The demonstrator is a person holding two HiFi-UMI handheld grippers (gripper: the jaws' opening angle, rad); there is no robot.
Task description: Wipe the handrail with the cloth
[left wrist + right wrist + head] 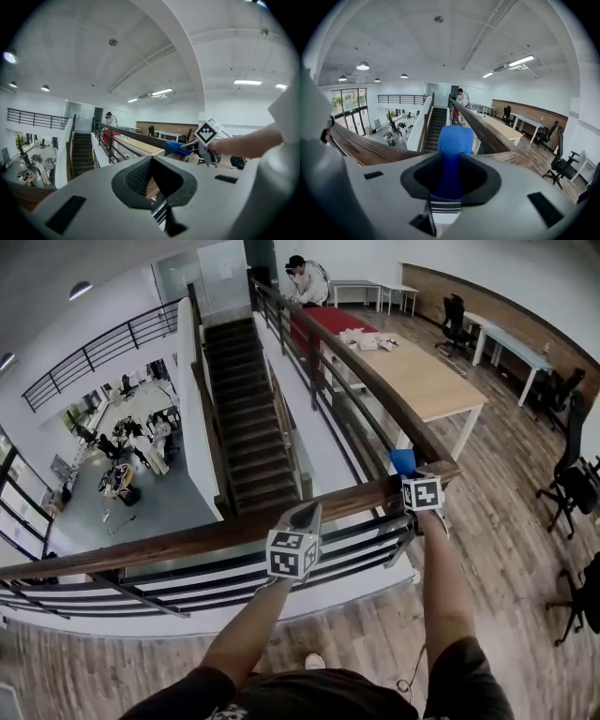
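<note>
The wooden handrail [187,540] runs across in front of me to a corner post, then away along the stairwell [487,133]. My right gripper [412,476] sits at that corner, shut on a blue cloth [403,461] that sticks out past its jaws [454,138] just over the rail. The left gripper view shows the cloth [176,147] in the right gripper [190,146] from the side. My left gripper [307,517] hovers over the rail's front run, left of the corner. Its jaws [151,161] meet with nothing between them.
Beyond the rail a dark staircase [244,418] drops to a lower floor [131,456]. A long wooden table [422,381] stands to the right of the far rail, with office chairs [567,488] further right. A person [307,279] stands at the rail's far end.
</note>
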